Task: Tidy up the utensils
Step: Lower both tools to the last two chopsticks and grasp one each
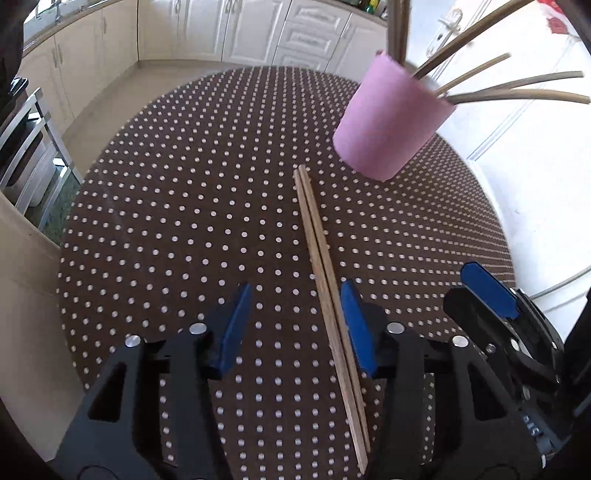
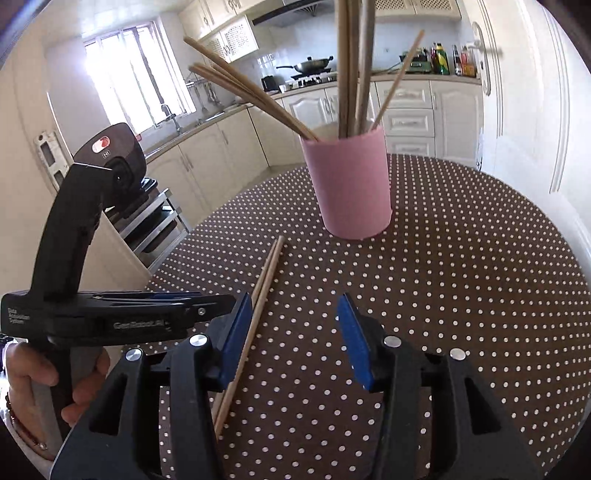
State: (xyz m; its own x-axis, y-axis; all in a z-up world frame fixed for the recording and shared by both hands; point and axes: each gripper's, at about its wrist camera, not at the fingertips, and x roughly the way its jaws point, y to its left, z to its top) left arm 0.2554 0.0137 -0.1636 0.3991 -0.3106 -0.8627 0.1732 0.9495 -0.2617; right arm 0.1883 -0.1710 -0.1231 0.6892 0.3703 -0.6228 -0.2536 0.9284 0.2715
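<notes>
A pair of wooden chopsticks (image 1: 325, 273) lies side by side on the brown polka-dot table (image 1: 184, 221), running toward a pink cup (image 1: 391, 118) that holds several more chopsticks (image 1: 480, 70). My left gripper (image 1: 295, 317) is open and empty; the pair lies between its fingers, close to the right finger (image 1: 354, 325). My right gripper (image 2: 291, 332) is open and empty; the same pair (image 2: 258, 299) lies by its left finger (image 2: 234, 332). The pink cup (image 2: 347, 184) stands ahead of it. The right gripper also shows at the right edge of the left wrist view (image 1: 487, 291).
The left gripper's handle (image 2: 74, 236), held by a hand, fills the left of the right wrist view. Kitchen cabinets (image 1: 258, 33) ring the room. A white door (image 2: 517, 92) stands behind the table on the right. A metal rack (image 1: 33, 155) stands by the table's left edge.
</notes>
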